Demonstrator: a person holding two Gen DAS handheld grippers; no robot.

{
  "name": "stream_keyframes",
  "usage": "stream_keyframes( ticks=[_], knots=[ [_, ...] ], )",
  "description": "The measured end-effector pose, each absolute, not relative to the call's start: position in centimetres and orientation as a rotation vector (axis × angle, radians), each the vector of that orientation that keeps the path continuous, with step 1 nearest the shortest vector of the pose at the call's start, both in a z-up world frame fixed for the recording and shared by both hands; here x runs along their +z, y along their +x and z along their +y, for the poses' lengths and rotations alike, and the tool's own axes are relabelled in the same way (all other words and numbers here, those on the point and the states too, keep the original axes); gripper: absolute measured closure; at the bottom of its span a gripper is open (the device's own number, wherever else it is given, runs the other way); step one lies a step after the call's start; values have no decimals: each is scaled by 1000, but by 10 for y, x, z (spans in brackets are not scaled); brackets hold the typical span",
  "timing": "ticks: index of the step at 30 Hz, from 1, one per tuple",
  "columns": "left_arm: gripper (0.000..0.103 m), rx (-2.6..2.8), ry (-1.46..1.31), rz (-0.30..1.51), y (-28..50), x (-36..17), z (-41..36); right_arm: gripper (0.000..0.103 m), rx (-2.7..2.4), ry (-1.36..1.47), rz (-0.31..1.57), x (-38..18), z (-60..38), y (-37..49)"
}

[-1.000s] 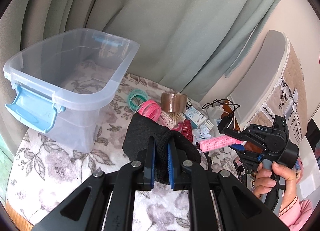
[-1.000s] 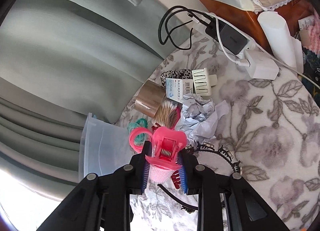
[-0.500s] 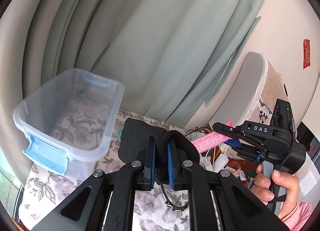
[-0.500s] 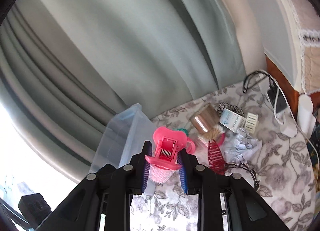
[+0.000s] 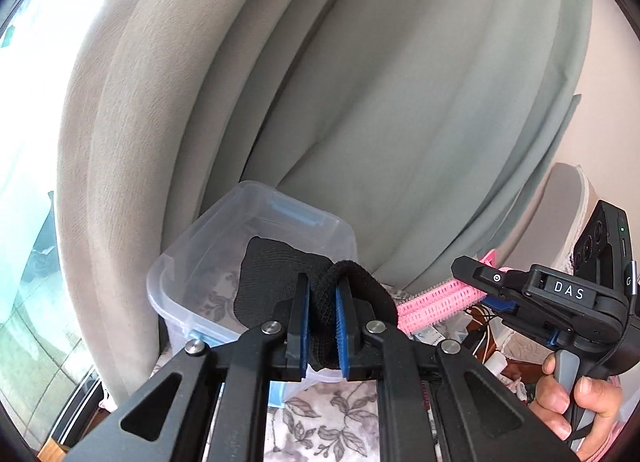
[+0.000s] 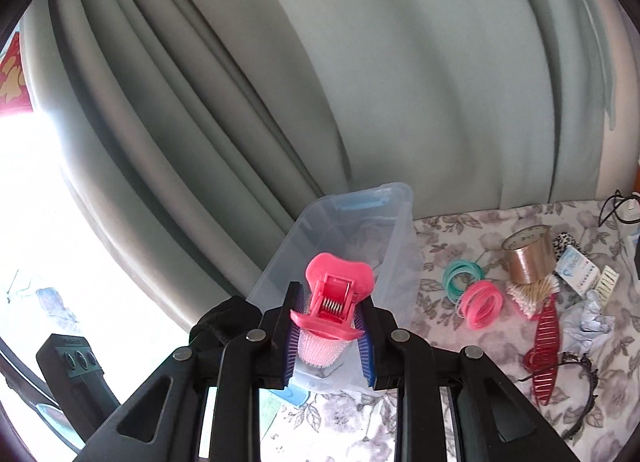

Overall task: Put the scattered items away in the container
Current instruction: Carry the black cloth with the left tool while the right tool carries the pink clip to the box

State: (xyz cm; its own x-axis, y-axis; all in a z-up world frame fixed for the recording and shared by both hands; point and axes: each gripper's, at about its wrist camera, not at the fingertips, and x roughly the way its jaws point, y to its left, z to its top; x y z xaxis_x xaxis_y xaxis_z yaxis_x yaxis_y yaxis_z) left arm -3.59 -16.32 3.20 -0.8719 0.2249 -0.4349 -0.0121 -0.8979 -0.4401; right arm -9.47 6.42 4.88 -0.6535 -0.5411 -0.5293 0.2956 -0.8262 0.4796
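Both grippers loaded, held in front of the clear plastic storage container (image 6: 360,230).

Left gripper (image 5: 322,326): jaws clamped narrow on a black knitted fabric band (image 5: 280,282), seen against the container's near wall. Right gripper (image 6: 326,326): jaws closed on a pink bristled hair roller with clip (image 6: 334,294). Scattered on the floral cloth (image 6: 440,302) to the right: teal (image 6: 460,274) and pink hair ties (image 6: 480,302), brown tape roll (image 6: 528,254), red hair claw (image 6: 546,334).

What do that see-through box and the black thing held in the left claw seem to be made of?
The box looks like clear, glossy plastic: the flowered cloth shows through its walls, and it has blue latches. The black thing in the left claw looks like soft knitted fabric, matte and folded over, probably stretchy.
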Motion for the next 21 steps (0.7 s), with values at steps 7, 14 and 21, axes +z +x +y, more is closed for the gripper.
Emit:
stream_keyframes(
  ticks=[7,14,21],
  knots=[
    [92,2847,-779,-679,-49,9,-172,76,-2412,1019,-472,22,34,-118],
    [92,2841,-821,-675,-67,-5,-172,73,-2395,1093,-392,-1,11,-131],
    [90,2838,-839,-681,-82,-17,-169,72,-2396,1131,-355,-14,5,-137]
  ],
)
